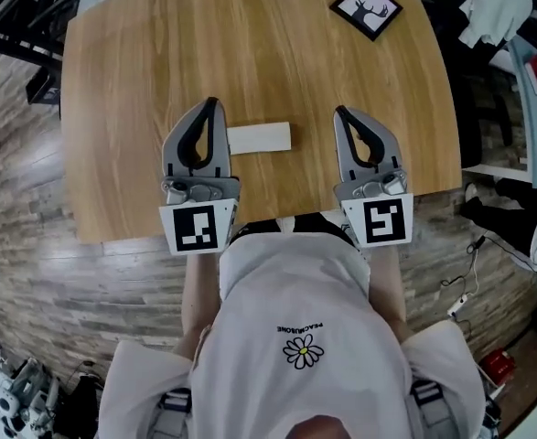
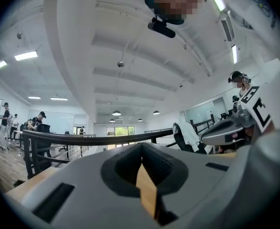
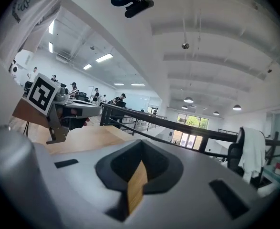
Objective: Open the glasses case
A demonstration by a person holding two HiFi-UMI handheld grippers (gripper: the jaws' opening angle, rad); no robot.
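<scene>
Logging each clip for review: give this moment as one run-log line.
left tongs: shut, empty | right tongs: shut, empty | glasses case: closed, on table between both tongs

Wooden table (image 1: 250,44), deer picture (image 1: 366,8), plank floor (image 1: 30,273)

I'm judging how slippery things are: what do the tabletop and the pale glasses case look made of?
Tabletop: wood or wood-look laminate with a smooth satin finish; it is light oak in colour with long grain lines. Glasses case: off-white, matte, flat and rectangular; likely plastic or faux leather, but no texture shows, so that stays open.
</scene>
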